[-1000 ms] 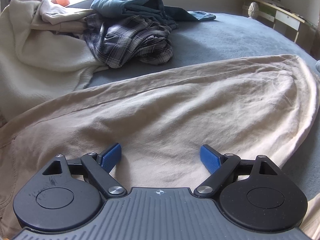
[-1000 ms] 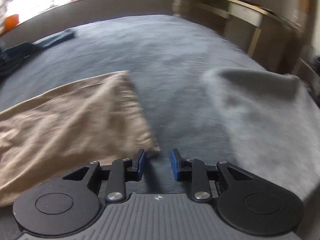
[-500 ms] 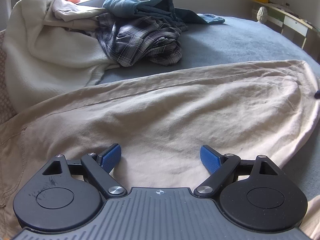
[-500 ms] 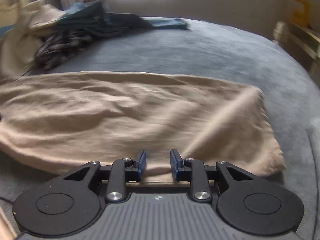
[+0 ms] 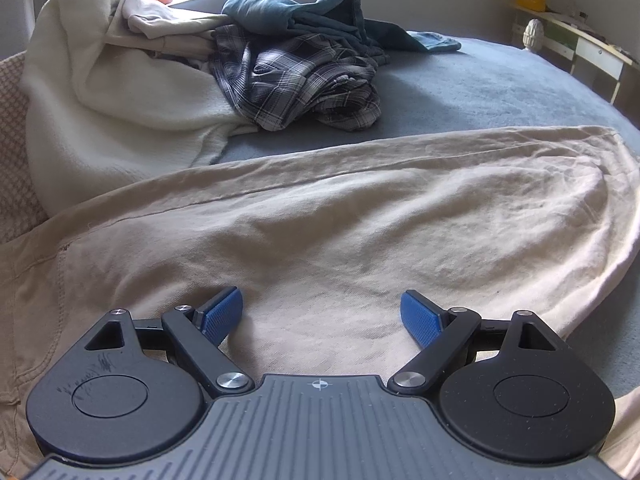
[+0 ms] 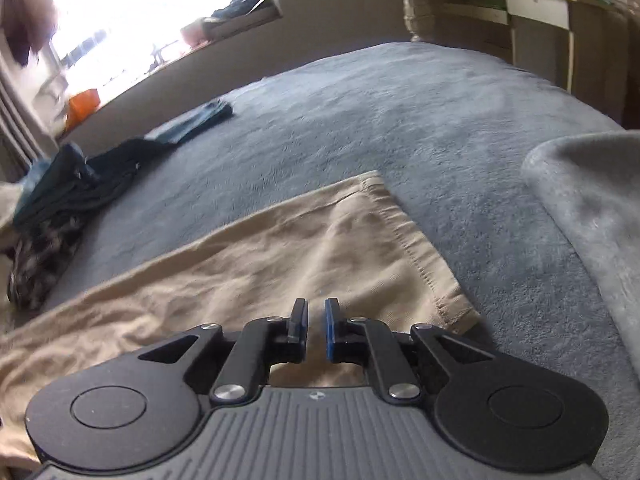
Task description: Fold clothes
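Bed, grey-blue plush cover (image 5: pixel 500 92), bearing all items listed. Item one: beige trousers (image 5: pixel 360 232), lying spread flat across the near part of the bed, running from the left edge of the left wrist view out to a rounded fold at the right; a stitched seam is showing along the upper edge and a pocket seam at the near left. In the right wrist view a hemmed leg end of the same trousers (image 6: pixel 400 248) is lying flat on the cover, its stitched cuff facing right. Item two: left gripper (image 5: pixel 322 314), hovering over the trousers with its blue pads (image 5: pixel 222 312) standing spread wide apart; nothing is sitting between them, and whether they are touching the cloth below cannot be told. Item three: right gripper (image 6: pixel 316 320), sitting over the leg end near the hem, its jaws closing, a narrow gap still showing between the pads; no cloth is visibly caught in that gap. Item four: heap of unfolded laundry at the far left of the bed, comprising a cream blanket or garment (image 5: pixel 100 112), a dark plaid shirt (image 5: pixel 296 80) lying crumpled against it, and a teal garment (image 5: pixel 292 12) sitting on top. Item five: a grey plush fold (image 6: pixel 592 208) rising at the right of the right wrist view. Item six: a pale desk (image 5: pixel 588 44) standing beyond the bed's far right side.
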### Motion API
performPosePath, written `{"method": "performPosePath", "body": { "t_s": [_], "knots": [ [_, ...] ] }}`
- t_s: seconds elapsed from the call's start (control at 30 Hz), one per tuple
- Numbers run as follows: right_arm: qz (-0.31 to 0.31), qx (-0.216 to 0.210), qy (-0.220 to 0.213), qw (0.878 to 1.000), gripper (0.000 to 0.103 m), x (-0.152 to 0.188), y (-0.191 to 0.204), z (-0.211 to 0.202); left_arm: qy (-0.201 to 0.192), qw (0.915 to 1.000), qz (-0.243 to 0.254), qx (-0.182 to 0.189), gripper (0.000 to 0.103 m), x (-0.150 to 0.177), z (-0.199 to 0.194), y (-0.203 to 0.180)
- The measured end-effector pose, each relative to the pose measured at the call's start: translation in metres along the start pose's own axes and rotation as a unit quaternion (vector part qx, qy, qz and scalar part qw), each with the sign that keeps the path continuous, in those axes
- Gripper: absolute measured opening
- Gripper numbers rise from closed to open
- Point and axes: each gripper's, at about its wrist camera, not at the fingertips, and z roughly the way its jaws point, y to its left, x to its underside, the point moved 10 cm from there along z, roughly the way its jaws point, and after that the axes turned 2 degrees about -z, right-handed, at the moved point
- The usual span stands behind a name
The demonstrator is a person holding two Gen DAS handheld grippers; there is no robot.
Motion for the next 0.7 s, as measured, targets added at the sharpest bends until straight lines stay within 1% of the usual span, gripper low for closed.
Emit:
{"method": "performPosePath", "body": {
  "t_s": [0.07, 0.1, 0.13, 0.17, 0.2, 0.23, 0.27, 0.3, 0.33, 0.37, 0.4, 0.43, 0.5, 0.53, 0.57, 0.6, 0.67, 0.7],
  "knots": [
    [0.019, 0.072, 0.012, 0.997, 0.007, 0.004, -0.030, 0.006, 0.000, 1.0000, -0.001, 0.000, 0.087, 0.000, -0.002, 0.001],
    [0.046, 0.093, 0.004, 0.995, 0.004, 0.001, -0.047, 0.001, -0.001, 1.0000, 0.002, 0.000, 0.087, 0.001, -0.004, 0.002],
    [0.080, 0.094, 0.002, 0.992, 0.000, 0.000, -0.058, -0.004, -0.003, 1.0000, 0.007, -0.001, 0.087, 0.001, -0.006, 0.003],
    [0.105, 0.095, 0.002, 0.990, 0.000, -0.003, -0.064, -0.011, -0.004, 0.9999, 0.010, -0.004, 0.087, 0.001, -0.008, 0.005],
    [0.101, 0.108, -0.004, 0.989, 0.001, -0.007, -0.062, -0.018, -0.004, 0.9999, 0.011, -0.002, 0.087, 0.001, -0.009, 0.006],
    [0.074, 0.108, -0.009, 0.991, 0.002, -0.013, -0.050, -0.025, -0.003, 0.9999, 0.011, 0.002, 0.087, 0.001, -0.011, 0.006],
    [0.045, 0.089, -0.009, 0.995, 0.002, -0.019, -0.031, -0.028, -0.002, 0.9999, 0.011, 0.009, 0.087, 0.001, -0.013, 0.005],
    [0.017, 0.058, 0.000, 0.998, 0.002, -0.021, -0.006, -0.030, -0.001, 0.9996, 0.019, 0.019, 0.087, 0.001, -0.015, 0.000],
    [-0.017, 0.022, 0.014, 1.000, 0.002, -0.021, 0.024, -0.031, -0.001, 0.9992, 0.030, 0.029, 0.087, 0.002, -0.017, -0.006],
    [-0.056, -0.012, 0.028, 0.998, 0.002, -0.018, 0.055, -0.032, 0.000, 0.9985, 0.040, 0.038, 0.087, 0.003, -0.020, -0.013],
    [-0.104, -0.040, 0.039, 0.993, 0.003, -0.012, 0.089, -0.033, -0.001, 0.9973, 0.058, 0.045, 0.087, 0.005, -0.023, -0.021],
    [-0.150, -0.067, 0.050, 0.985, 0.003, -0.003, 0.121, -0.033, -0.004, 0.9957, 0.081, 0.045, 0.087, 0.009, -0.025, -0.029],
    [-0.235, -0.113, 0.069, 0.963, 0.003, 0.024, 0.182, -0.033, -0.011, 0.9910, 0.127, 0.039, 0.087, 0.018, -0.028, -0.044],
    [-0.265, -0.126, 0.077, 0.953, 0.003, 0.038, 0.202, -0.034, -0.013, 0.9888, 0.145, 0.030, 0.087, 0.023, -0.028, -0.049],
    [-0.292, -0.135, 0.089, 0.943, 0.003, 0.054, 0.217, -0.033, -0.015, 0.9866, 0.162, 0.019, 0.087, 0.028, -0.028, -0.052],
    [-0.317, -0.138, 0.101, 0.933, 0.003, 0.069, 0.227, -0.031, -0.016, 0.9863, 0.164, 0.013, 0.087, 0.031, -0.029, -0.053],
    [-0.356, -0.122, 0.131, 0.917, 0.004, 0.096, 0.226, -0.022, -0.017, 0.9876, 0.156, 0.009, 0.087, 0.033, -0.029, -0.051],
    [-0.367, -0.114, 0.136, 0.913, 0.003, 0.103, 0.220, -0.021, -0.015, 0.9886, 0.149, 0.011, 0.087, 0.032, -0.030, -0.049]
  ]
}}
